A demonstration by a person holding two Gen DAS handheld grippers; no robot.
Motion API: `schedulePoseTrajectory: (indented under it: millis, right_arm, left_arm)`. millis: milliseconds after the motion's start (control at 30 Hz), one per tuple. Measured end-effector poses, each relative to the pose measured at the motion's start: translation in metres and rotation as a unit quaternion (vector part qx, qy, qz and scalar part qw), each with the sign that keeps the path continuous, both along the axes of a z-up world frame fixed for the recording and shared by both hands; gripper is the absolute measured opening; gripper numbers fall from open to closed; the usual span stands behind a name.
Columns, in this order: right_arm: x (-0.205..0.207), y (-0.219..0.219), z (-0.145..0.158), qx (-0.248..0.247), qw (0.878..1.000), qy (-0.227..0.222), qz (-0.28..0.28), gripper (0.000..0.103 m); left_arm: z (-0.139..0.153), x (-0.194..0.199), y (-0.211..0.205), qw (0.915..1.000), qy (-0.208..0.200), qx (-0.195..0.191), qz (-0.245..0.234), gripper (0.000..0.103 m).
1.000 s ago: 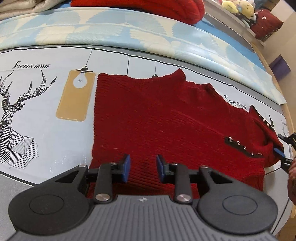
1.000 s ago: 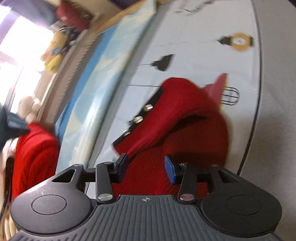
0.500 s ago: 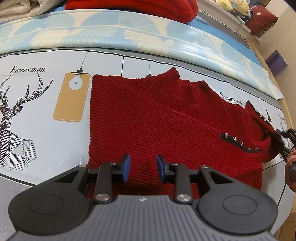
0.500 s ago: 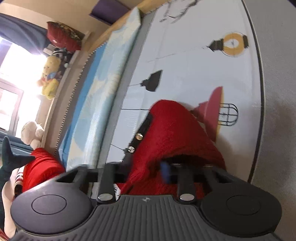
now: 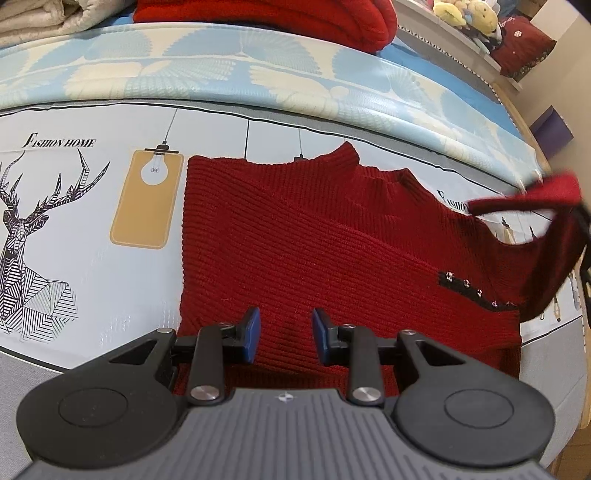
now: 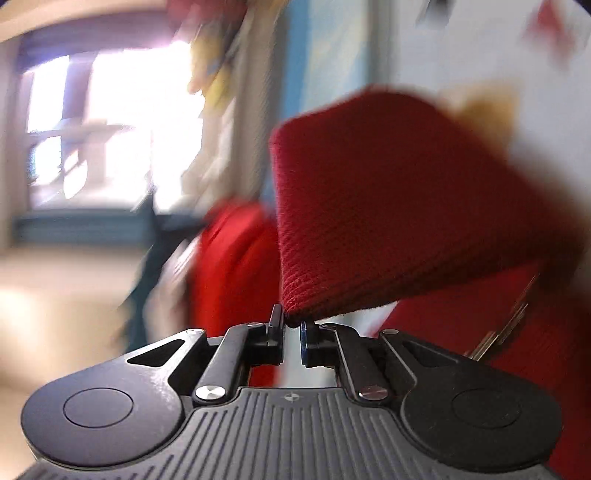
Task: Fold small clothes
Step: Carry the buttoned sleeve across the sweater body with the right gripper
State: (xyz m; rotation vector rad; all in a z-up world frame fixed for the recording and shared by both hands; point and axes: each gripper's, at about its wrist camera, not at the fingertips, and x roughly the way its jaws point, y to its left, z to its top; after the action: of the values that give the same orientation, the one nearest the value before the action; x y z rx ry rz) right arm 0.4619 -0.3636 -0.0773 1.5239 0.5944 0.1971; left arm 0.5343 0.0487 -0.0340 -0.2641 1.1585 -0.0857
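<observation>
My left tool (image 5: 283, 334) hangs over the near hem of the dark red ribbed knit sweater (image 5: 314, 236), pads partly apart w/ nothing clamped between them; fabric lies flat just under and ahead of the blue pads (image 5: 252, 332). The sweater is spread on the pale printed tabletop cover (image 5: 92, 221), body straight ahead of my left tool, neck at the far edge. A black strip w/ small metal studs (image 5: 476, 291) sits on the knit to the right of that tool. Left of the tool, on the cover: a tan lightbulb print (image 5: 149, 199) and a black line-drawn deer head (image 5: 29, 251). Beyond the sweater, a blue-and-cream leaf-pattern mat (image 5: 258, 70), then a brighter red folded garment (image 5: 280, 18) and plush toys (image 5: 465, 13) at far right.

My right tool (image 6: 292, 326) is pinched tight on the edge of the sweater's sleeve (image 6: 399, 206); the knit rises from the closed pads and drapes up and to the right of the tool. In the left-wrist view that lifted sleeve (image 5: 535, 192) is off the cover at the far right, blurred. Rest of the right-wrist view is too smeared to read, apart from a bright window (image 6: 107, 125) to the left.
</observation>
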Motion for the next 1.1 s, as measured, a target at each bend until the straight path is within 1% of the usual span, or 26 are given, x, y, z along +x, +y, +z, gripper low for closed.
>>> schedulePoseTrajectory:
  millis: [67, 133, 167, 200, 233, 267, 300, 333, 367, 400, 467, 500, 533, 567, 633, 667, 700, 733, 800, 833, 867, 900, 967, 1033, 1067, 1100]
  right_arm:
    - [0.002, 0.031, 0.004, 0.033, 0.996, -0.053, 0.066, 0.008]
    - [0.004, 0.06, 0.005, 0.031, 0.987, -0.085, 0.134, 0.008]
    - [0.005, 0.071, 0.002, 0.012, 0.983, -0.082, 0.166, 0.008]
    - [0.008, 0.085, -0.003, -0.027, 0.977, -0.05, 0.207, 0.009]
    - [0.01, 0.096, -0.01, -0.07, 0.967, -0.002, 0.244, 0.015]
    - [0.011, 0.108, -0.023, -0.136, 0.945, 0.072, 0.287, 0.017]
    - [0.008, 0.116, -0.033, -0.19, 0.921, 0.123, 0.317, 0.017]
    - [0.005, 0.121, -0.043, -0.237, 0.895, 0.16, 0.342, 0.017]
    - [0.002, 0.124, -0.048, -0.27, 0.874, 0.181, 0.36, 0.017]
    - [0.0, 0.124, -0.05, -0.283, 0.867, 0.185, 0.367, 0.017]
    - [-0.001, 0.116, -0.039, -0.288, 0.87, 0.163, 0.367, 0.018]
    - [0.0, 0.111, -0.031, -0.293, 0.871, 0.147, 0.365, 0.02]
    - [0.0, 0.104, -0.02, -0.303, 0.873, 0.126, 0.36, 0.028]
    - [0.002, 0.093, -0.006, -0.314, 0.876, 0.107, 0.35, 0.032]
    - [0.003, 0.067, 0.015, -0.341, 0.886, 0.084, 0.302, 0.033]
    - [0.002, 0.047, 0.025, -0.362, 0.891, 0.081, 0.262, 0.033]
    - [0.0, 0.028, 0.032, -0.381, 0.894, 0.083, 0.221, 0.034]
    - [-0.001, 0.013, 0.036, -0.394, 0.895, 0.088, 0.191, 0.034]
    - [-0.004, -0.012, 0.035, -0.4, 0.897, 0.112, 0.151, 0.036]
    - [-0.004, -0.018, 0.03, -0.393, 0.899, 0.125, 0.145, 0.037]
    - [-0.004, -0.023, 0.023, -0.385, 0.901, 0.134, 0.146, 0.038]
    - [-0.006, -0.023, 0.015, -0.378, 0.902, 0.14, 0.153, 0.042]
    - [-0.002, -0.02, 0.0, -0.371, 0.899, 0.15, 0.177, 0.05]
    - [0.001, -0.015, -0.014, -0.374, 0.892, 0.168, 0.192, 0.056]
    - [0.001, -0.016, -0.021, -0.37, 0.891, 0.176, 0.193, 0.057]
    - [0.002, -0.018, -0.027, -0.363, 0.894, 0.182, 0.189, 0.059]
  left_arm:
    - [0.0, 0.0, 0.002, 1.0, 0.0, 0.0, 0.004, 0.034]
    - [0.0, 0.0, 0.004, 1.0, 0.0, -0.001, 0.009, 0.034]
    - [0.0, 0.001, 0.006, 0.9999, 0.001, -0.001, 0.012, 0.034]
    - [-0.001, 0.001, 0.007, 0.9999, 0.001, 0.0, 0.015, 0.036]
    - [0.0, 0.001, 0.007, 0.9999, 0.001, 0.002, 0.016, 0.037]
    - [0.0, 0.001, 0.008, 0.9998, 0.002, 0.003, 0.018, 0.037]
    - [0.0, 0.001, 0.009, 0.9998, 0.003, 0.005, 0.02, 0.037]
    - [0.0, 0.001, 0.011, 0.9997, 0.002, 0.004, 0.022, 0.037]
    - [0.001, 0.001, 0.012, 0.9997, 0.003, 0.004, 0.024, 0.038]
    - [0.001, 0.001, 0.013, 0.9997, 0.002, 0.004, 0.026, 0.039]
    - [0.0, 0.001, 0.016, 0.9995, 0.002, 0.002, 0.031, 0.04]
    - [0.0, 0.002, 0.017, 0.9994, 0.003, 0.001, 0.033, 0.04]
    - [-0.001, 0.002, 0.017, 0.9994, 0.004, 0.0, 0.035, 0.04]
    - [-0.001, 0.002, 0.017, 0.9994, 0.006, -0.001, 0.036, 0.04]
    - [-0.003, 0.003, 0.017, 0.9994, 0.009, -0.004, 0.033, 0.042]
    - [-0.004, 0.003, 0.016, 0.9994, 0.011, -0.005, 0.032, 0.047]
    - [-0.006, 0.003, 0.015, 0.9994, 0.014, -0.005, 0.03, 0.052]
    - [-0.009, 0.004, 0.016, 0.9995, 0.016, -0.003, 0.028, 0.055]
    - [-0.016, 0.004, 0.014, 0.9994, 0.024, 0.007, 0.026, 0.061]
    - [-0.02, 0.004, 0.013, 0.9992, 0.03, 0.012, 0.024, 0.062]
    - [-0.025, 0.004, 0.012, 0.9989, 0.037, 0.017, 0.023, 0.062]
    - [-0.03, 0.004, 0.012, 0.9986, 0.044, 0.022, 0.021, 0.062]
    - [-0.04, 0.003, 0.009, 0.9978, 0.056, 0.032, 0.015, 0.062]
    - [-0.044, 0.0, 0.004, 0.9974, 0.054, 0.047, 0.003, 0.062]
    - [-0.045, -0.001, 0.002, 0.9972, 0.052, 0.054, -0.003, 0.062]
    - [-0.045, -0.002, -0.001, 0.997, 0.051, 0.059, -0.007, 0.062]
